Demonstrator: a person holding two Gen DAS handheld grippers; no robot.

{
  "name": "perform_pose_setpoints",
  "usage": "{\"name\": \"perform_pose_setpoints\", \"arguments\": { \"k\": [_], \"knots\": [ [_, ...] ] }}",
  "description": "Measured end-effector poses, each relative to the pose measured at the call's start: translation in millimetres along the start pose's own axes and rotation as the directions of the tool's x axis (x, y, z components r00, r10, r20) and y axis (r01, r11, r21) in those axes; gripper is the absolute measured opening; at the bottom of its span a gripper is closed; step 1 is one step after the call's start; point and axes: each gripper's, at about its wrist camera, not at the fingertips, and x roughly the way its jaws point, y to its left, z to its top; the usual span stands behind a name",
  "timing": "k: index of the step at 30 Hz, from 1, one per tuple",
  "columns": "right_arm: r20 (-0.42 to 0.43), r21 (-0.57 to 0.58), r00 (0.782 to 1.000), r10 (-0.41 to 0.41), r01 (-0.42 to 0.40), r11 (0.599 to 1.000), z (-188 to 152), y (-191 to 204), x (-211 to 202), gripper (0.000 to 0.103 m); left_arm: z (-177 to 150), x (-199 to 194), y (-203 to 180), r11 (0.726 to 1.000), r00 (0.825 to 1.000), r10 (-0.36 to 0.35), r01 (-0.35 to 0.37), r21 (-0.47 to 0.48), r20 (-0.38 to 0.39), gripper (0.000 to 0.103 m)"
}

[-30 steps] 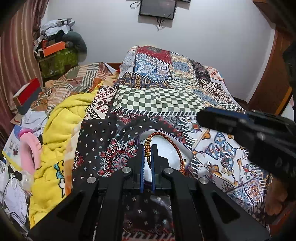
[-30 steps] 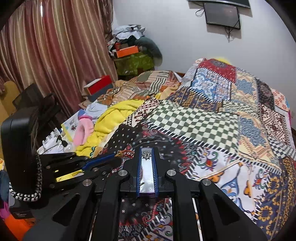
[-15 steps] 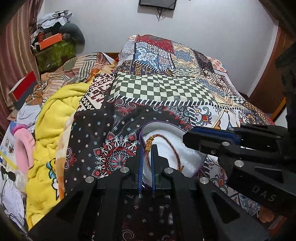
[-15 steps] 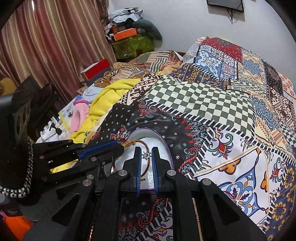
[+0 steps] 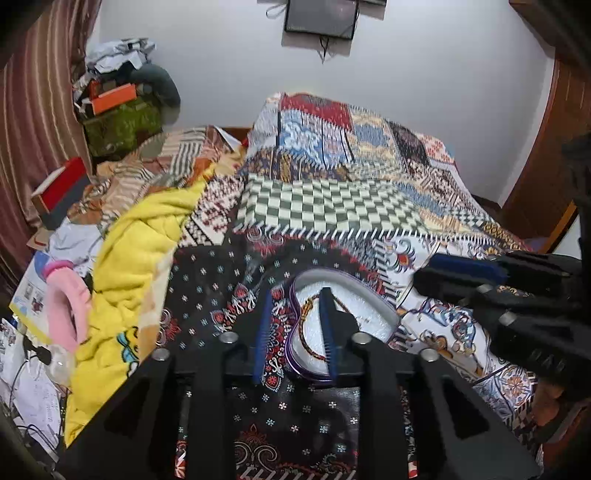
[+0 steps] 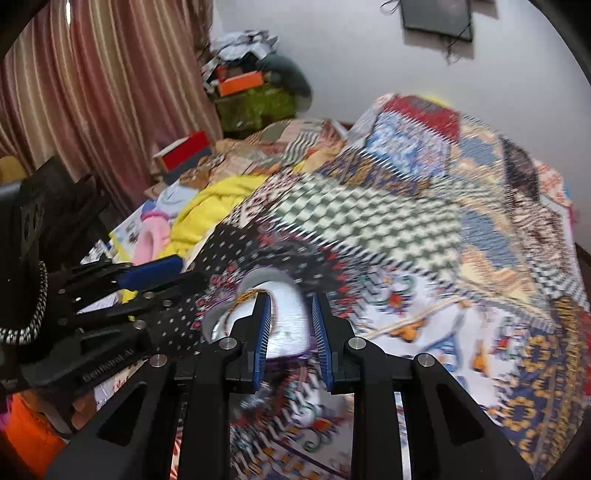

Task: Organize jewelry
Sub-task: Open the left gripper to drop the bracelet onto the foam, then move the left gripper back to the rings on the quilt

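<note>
White wall (image 5: 424, 74), dark wall-mounted screen (image 5: 320, 19), striped maroon curtains (image 6: 110, 92), patchwork-covered bed (image 5: 351, 177), wooden door (image 5: 554, 147)

A second earlier both claws were pinched together: the left claw (image 5: 295, 328) on the braided red cord bracelet (image 5: 308, 332), the right claw (image 6: 291, 332) on a small star-shaped piece. Both had since spread wide and held nothing. The bracelet lay loose inside the purple-rimmed white tray (image 5: 373, 301) on the bed. The star piece could not be made out in the blurred right view.
</note>
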Motion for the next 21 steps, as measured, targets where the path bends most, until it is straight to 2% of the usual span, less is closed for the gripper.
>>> {"name": "perform_pose_setpoints", "arguments": {
  "k": [5, 12, 21],
  "knots": [
    [0.050, 0.041, 0.995, -0.085, 0.083, 0.996, -5, -19, -39, 0.027, 4, -19, -11, 1.000, 1.000, -0.001, 0.001, 0.016, 0.030, 0.032],
    [0.090, 0.099, 0.980, -0.179, 0.170, 0.980, -20, -44, -86, 0.028, 4, -39, -40, 0.998, 0.998, -0.036, 0.033, 0.057, 0.049, 0.041],
    [0.059, 0.124, 0.968, -0.246, 0.237, 0.964, -50, -63, -106, 0.030, -10, -35, -80, 0.988, 0.995, -0.101, 0.102, 0.115, -0.014, 0.043]
  ]
}}
